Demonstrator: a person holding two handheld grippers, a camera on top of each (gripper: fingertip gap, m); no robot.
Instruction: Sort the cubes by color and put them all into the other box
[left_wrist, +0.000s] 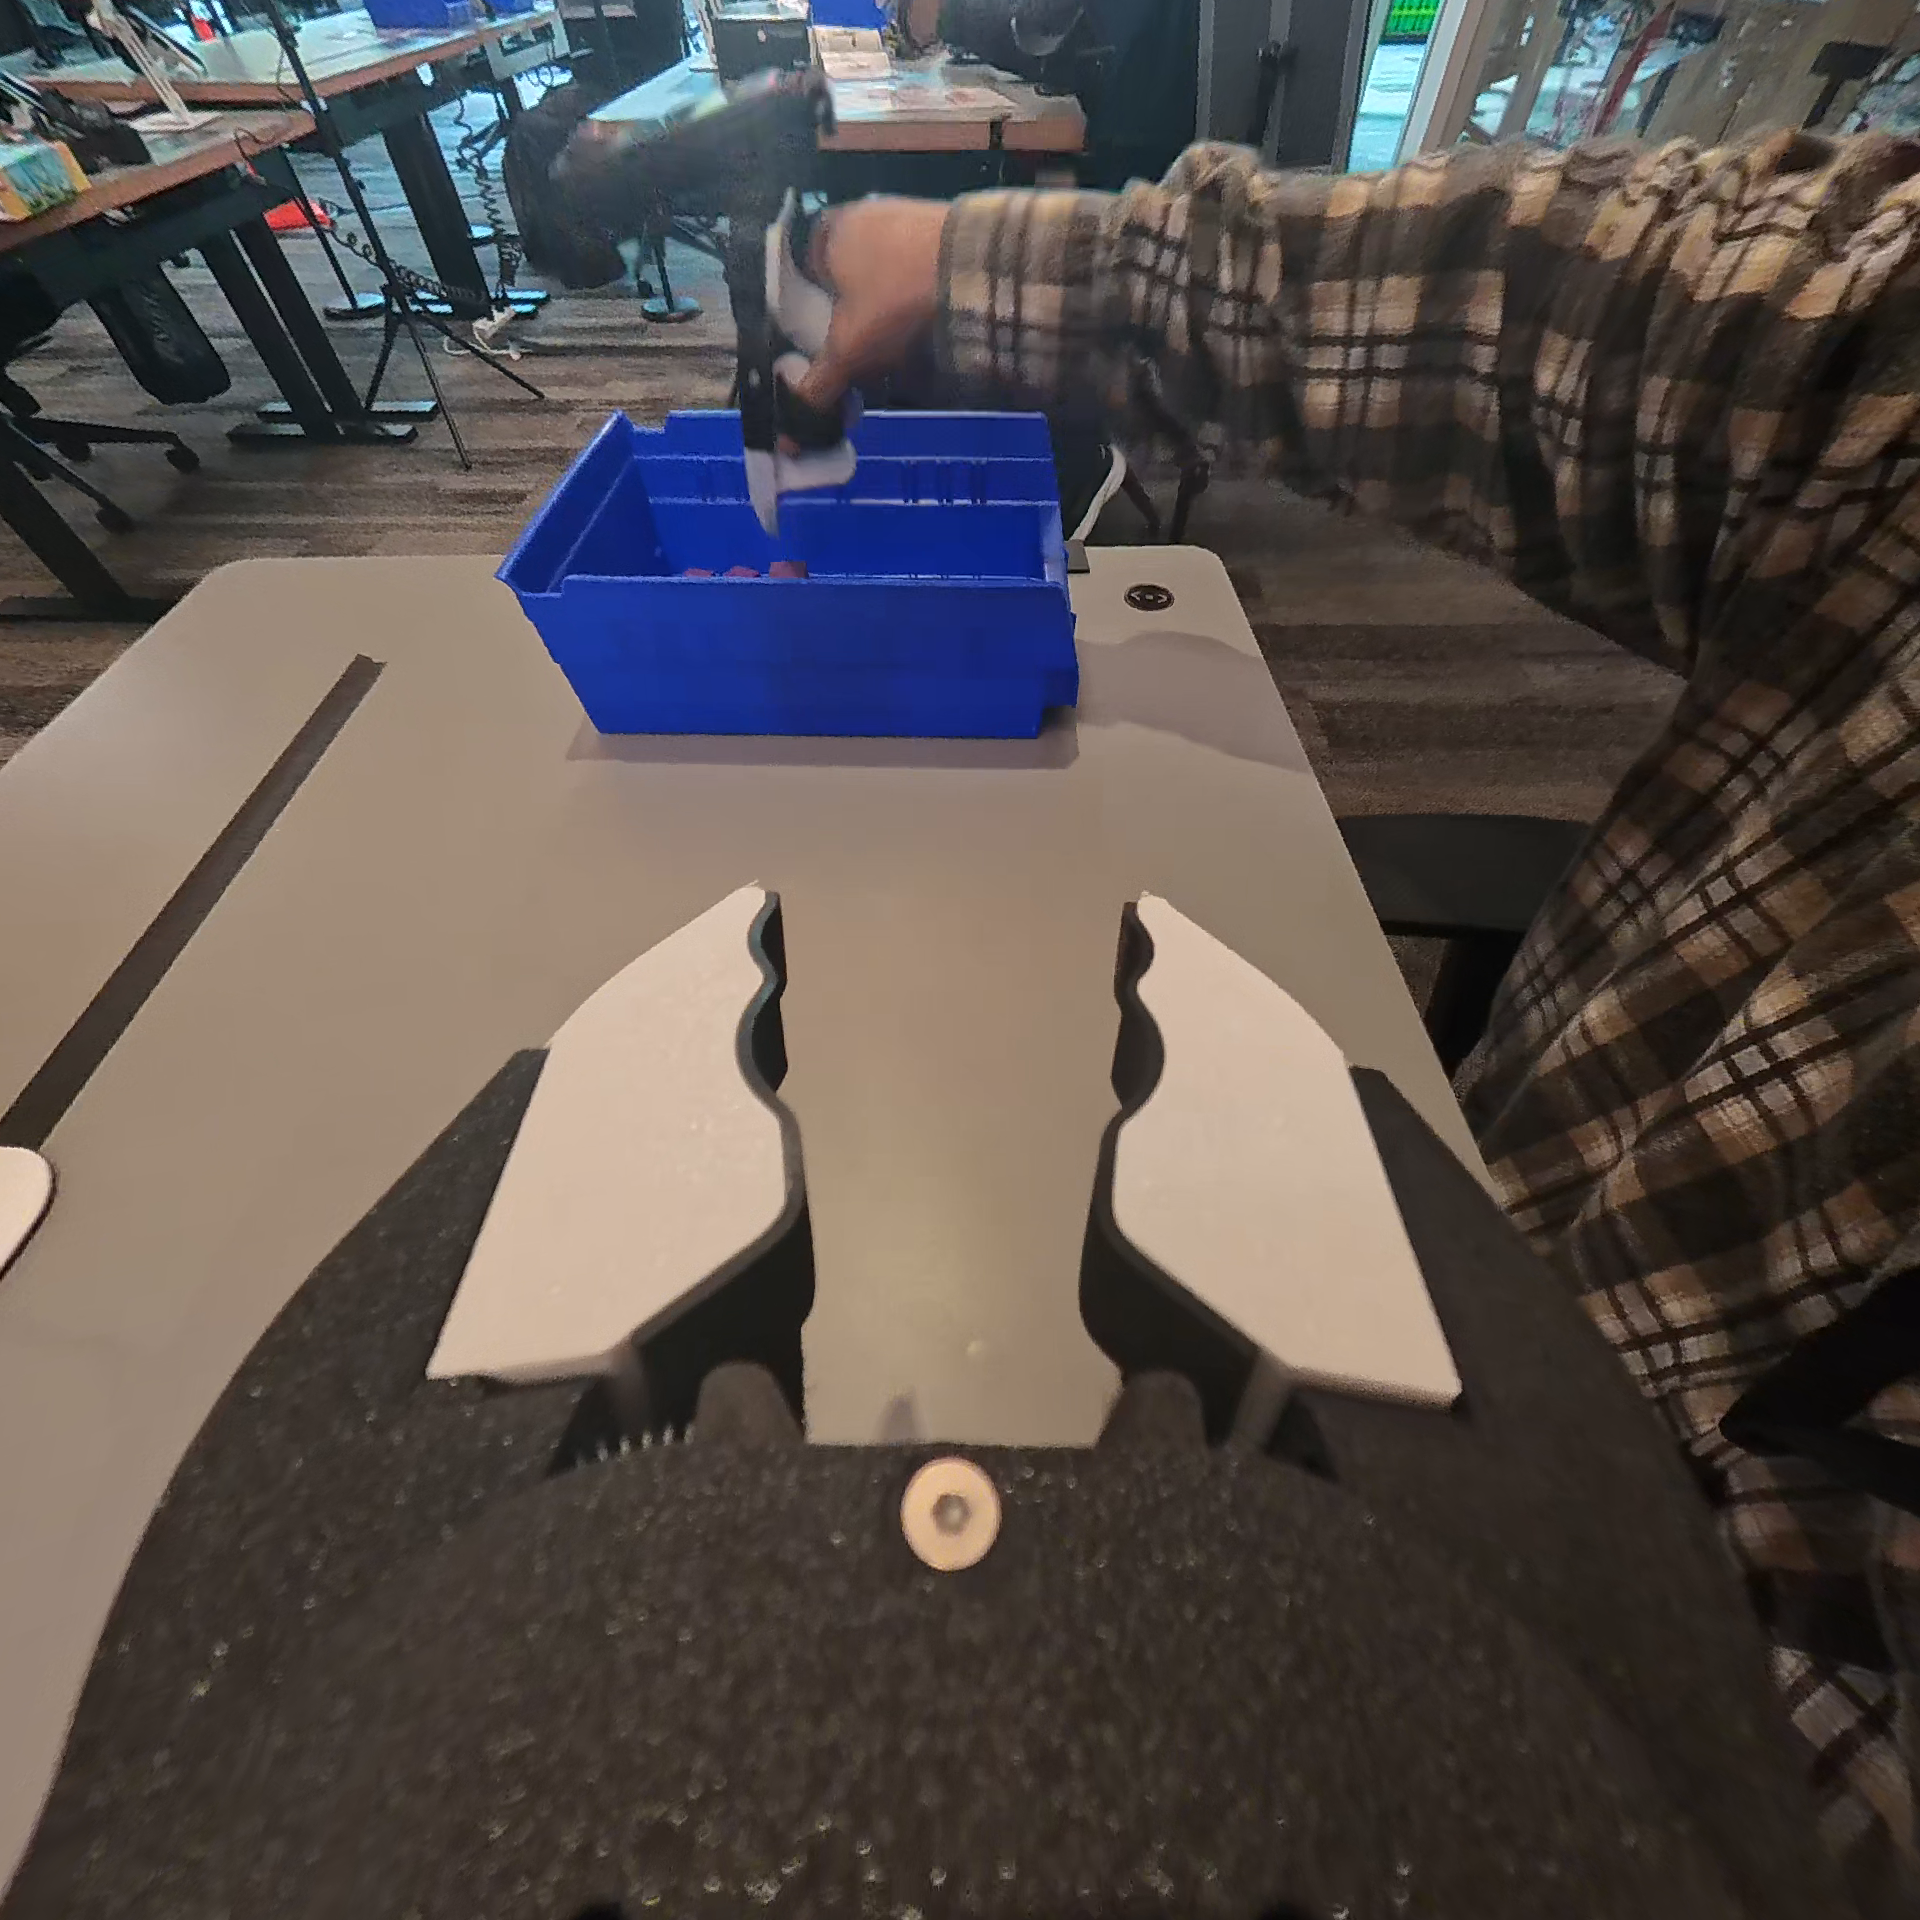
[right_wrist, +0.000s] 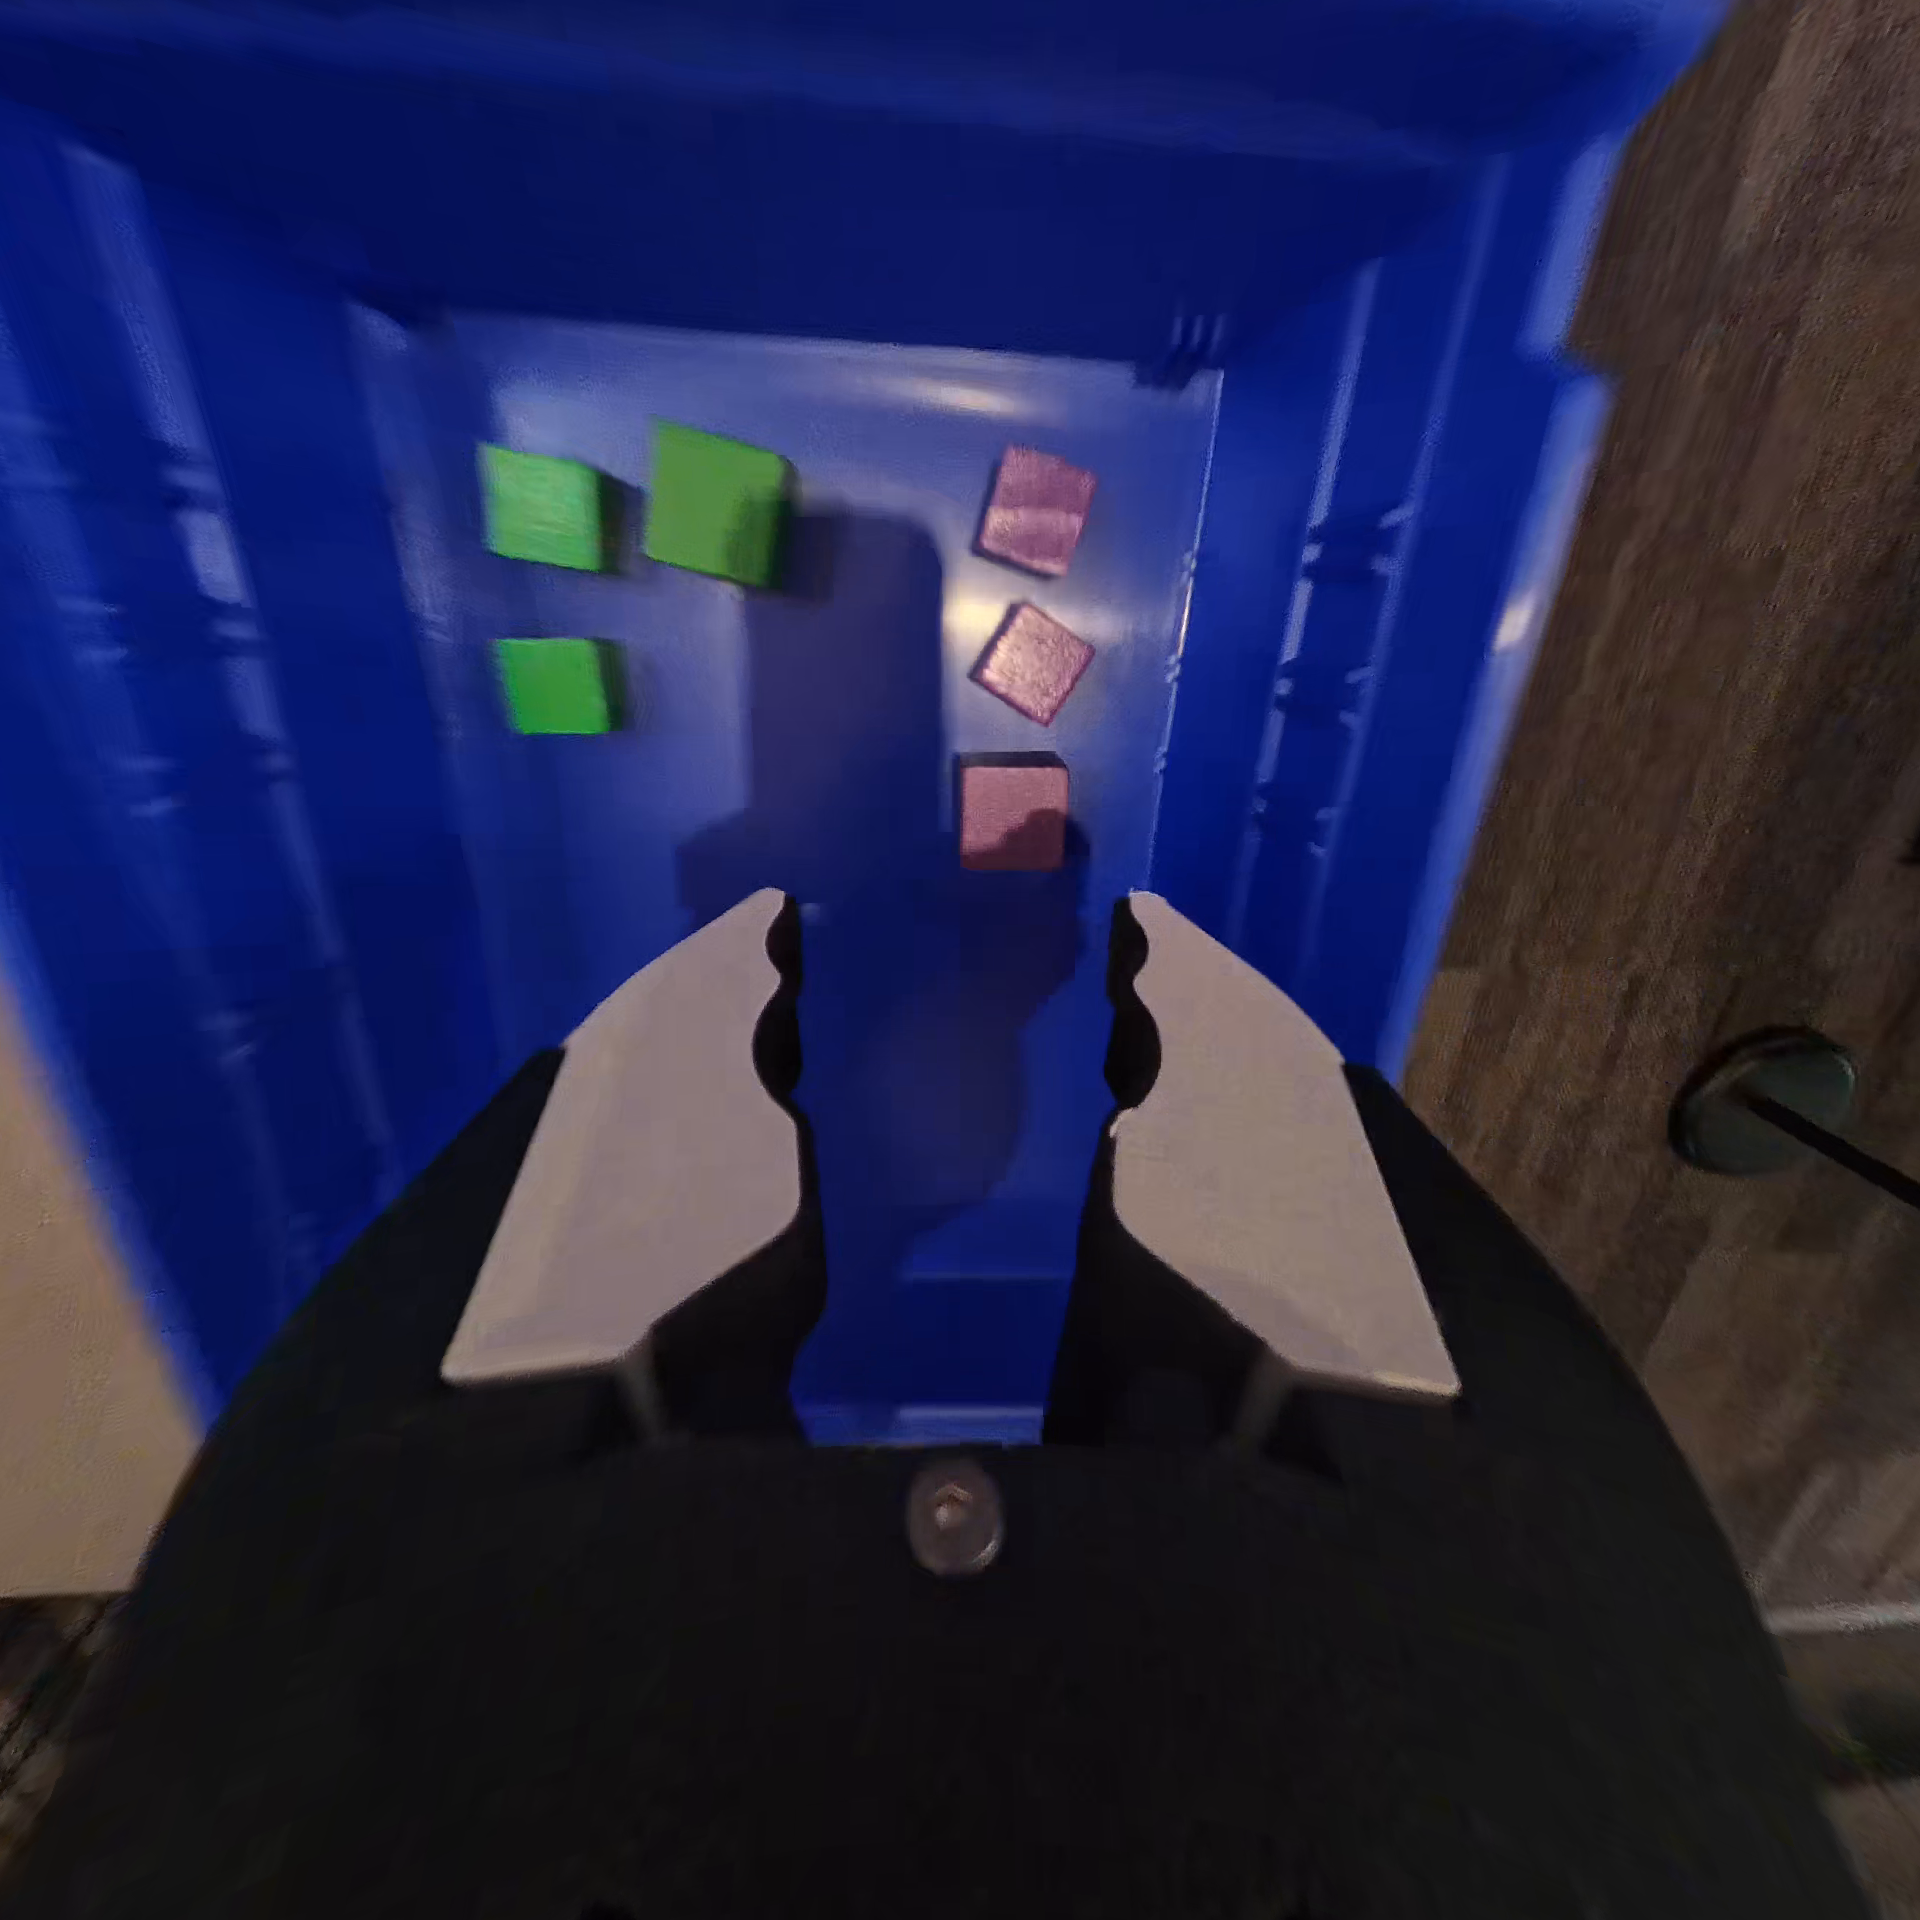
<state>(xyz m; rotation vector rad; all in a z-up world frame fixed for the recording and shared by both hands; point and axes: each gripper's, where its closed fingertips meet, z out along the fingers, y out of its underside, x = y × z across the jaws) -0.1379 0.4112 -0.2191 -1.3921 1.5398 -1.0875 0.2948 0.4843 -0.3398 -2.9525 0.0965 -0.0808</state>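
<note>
We see the blue box (right_wrist: 260, 727) running lengthwise away from the spread, empty right gripper (right_wrist: 954, 909); left gripper (left_wrist: 951, 904) likewise spread, empty.

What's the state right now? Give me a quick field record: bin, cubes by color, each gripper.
bin: blue bin on grey table
green cubes: three, grouped on one side of the bin floor
purple cubes: three, in a column on the opposite side
left gripper: open, empty, over bare table
right gripper: open, empty, above the bin
blur: right wrist view is motion-blurred
</note>
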